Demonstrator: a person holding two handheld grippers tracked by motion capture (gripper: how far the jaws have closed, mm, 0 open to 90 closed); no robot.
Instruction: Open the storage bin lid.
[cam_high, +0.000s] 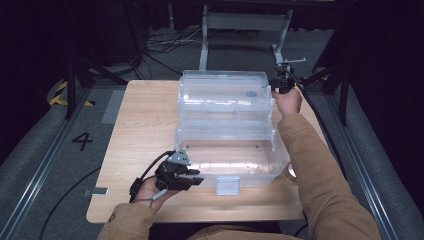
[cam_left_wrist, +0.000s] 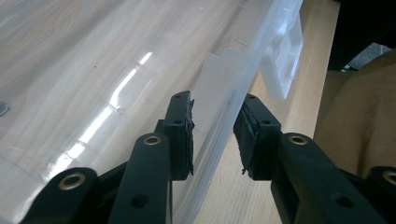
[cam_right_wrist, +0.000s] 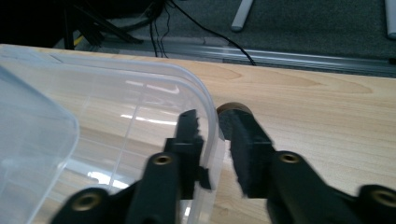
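- Right, clear plastic storage box (cam_high: 226, 125) sits mid-desk (cam_high: 145, 125), lid swung up at the far side, open tub nearest the person.
- Left gripper (cam_high: 196, 180) at the tub's near-left corner, held by the left hand (cam_high: 150, 192), grey three-cornered plate on top.
- Left gripper view: its fingers (cam_left_wrist: 182, 135) straddle the tub's front wall (cam_left_wrist: 219, 116), one inside the tub, one outside over the desk (cam_left_wrist: 233, 196).
- Left gap about medium width; small slivers of space show on both sides of the wall, so pads look not pressing. Hard to be certain on the inner pad.
- White latch tab (cam_left_wrist: 282, 65) hangs off the same wall farther along; tan sleeve (cam_left_wrist: 359, 135) to the right of it.
- Right gripper (cam_high: 284, 82) up at the far-right corner of the raised lid, right hand (cam_high: 287, 102) behind it, cable trailing off.
- Right gripper view: its fingers (cam_right_wrist: 189, 140) straddle the rounded corner rim of the clear plastic (cam_right_wrist: 210, 116), one inside, one outside over the desk (cam_right_wrist: 303, 107).
- Right fingers narrow-set but parted; inner pad sits at the rim, outer pad stands off with a visible gap, so no clamp on the rim.
- Grey latch plate (cam_high: 227, 186) at the tub's front middle, on the desk edge side.
- Floor beyond the desk: dark cables (cam_right_wrist: 205, 28) and a metal rail (cam_right_wrist: 303, 58).
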